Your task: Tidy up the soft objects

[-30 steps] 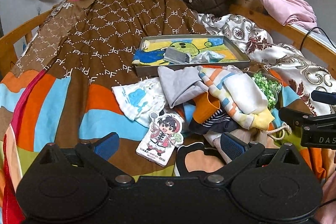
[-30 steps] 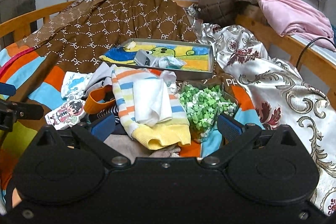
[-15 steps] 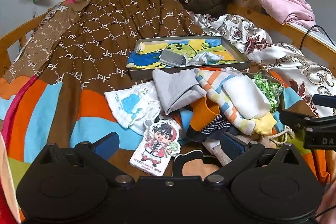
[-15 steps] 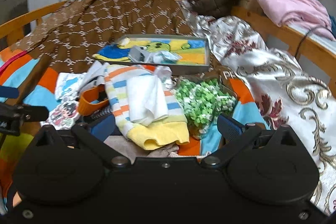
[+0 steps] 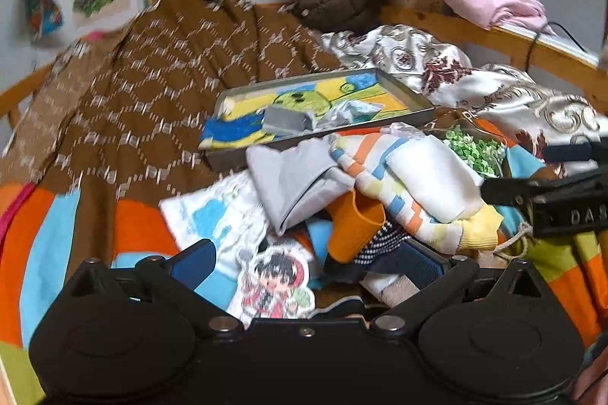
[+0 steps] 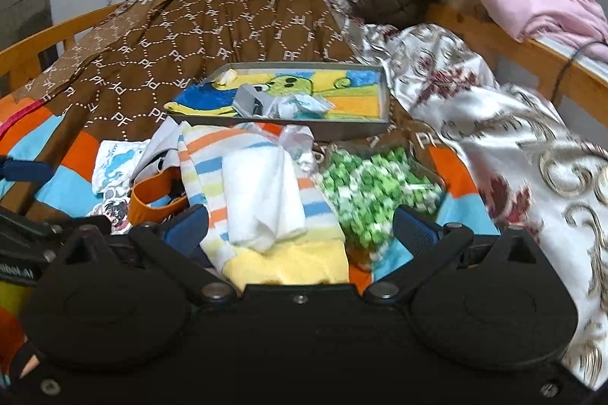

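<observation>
Both tongs spread apart, empty: striped yellow-cuffed knit cloth lies between right gripper fingers; left gripper straddles cartoon-figure card.

Soft even light, motion blur, fisheye-warped edges.

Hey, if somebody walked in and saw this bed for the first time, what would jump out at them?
Probably the heap of soft things in the middle of the bed, topped by a striped cloth with a white cloth lying on it. Just behind sits a shallow grey tray lined with a bright cartoon towel, and to the right of the heap is a batch of small green pieces. Both grippers, left and right, hover open at the heap's near edge.
</observation>
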Tool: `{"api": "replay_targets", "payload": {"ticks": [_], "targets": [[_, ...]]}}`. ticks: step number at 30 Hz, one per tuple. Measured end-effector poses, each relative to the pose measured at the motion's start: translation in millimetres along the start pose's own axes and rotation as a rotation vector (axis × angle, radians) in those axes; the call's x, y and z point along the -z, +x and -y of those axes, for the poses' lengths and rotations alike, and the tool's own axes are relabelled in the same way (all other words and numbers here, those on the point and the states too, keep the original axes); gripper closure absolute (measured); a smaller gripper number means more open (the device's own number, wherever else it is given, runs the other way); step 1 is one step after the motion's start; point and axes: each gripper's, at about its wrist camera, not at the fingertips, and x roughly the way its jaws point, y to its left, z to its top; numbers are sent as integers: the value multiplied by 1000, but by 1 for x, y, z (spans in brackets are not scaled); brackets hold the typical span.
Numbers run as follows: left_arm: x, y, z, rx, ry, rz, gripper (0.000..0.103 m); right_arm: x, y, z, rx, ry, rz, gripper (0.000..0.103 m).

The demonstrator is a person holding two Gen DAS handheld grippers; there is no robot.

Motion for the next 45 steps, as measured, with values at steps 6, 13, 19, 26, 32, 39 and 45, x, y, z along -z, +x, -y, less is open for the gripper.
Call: {"api": "replay_targets", "payload": {"ticks": [6, 13, 19, 26, 32, 39, 45], "targets": [[2, 14, 15, 44, 127, 34, 6, -16, 25, -1, -50, -95, -1, 1], [4, 32, 22, 95, 172, 33, 17, -21, 49, -1, -92, -91, -37, 9], [2, 42, 16, 116, 132, 13, 43, -15, 59, -3, -127, -96, -73, 41], [2, 45, 13, 124, 112, -8, 69, -11, 59, -9, -149, -120, -75, 68], [-2, 38, 13, 127, 104, 5, 76, -8, 60, -12, -175, -119, -98, 83], [-7, 31, 15, 123, 98, 30, 82, -7, 60, -10, -171, -119, -92, 100], [-10, 28, 16, 119, 110, 48, 86, -6, 54, -18, -140, -190, -49, 103]]}}
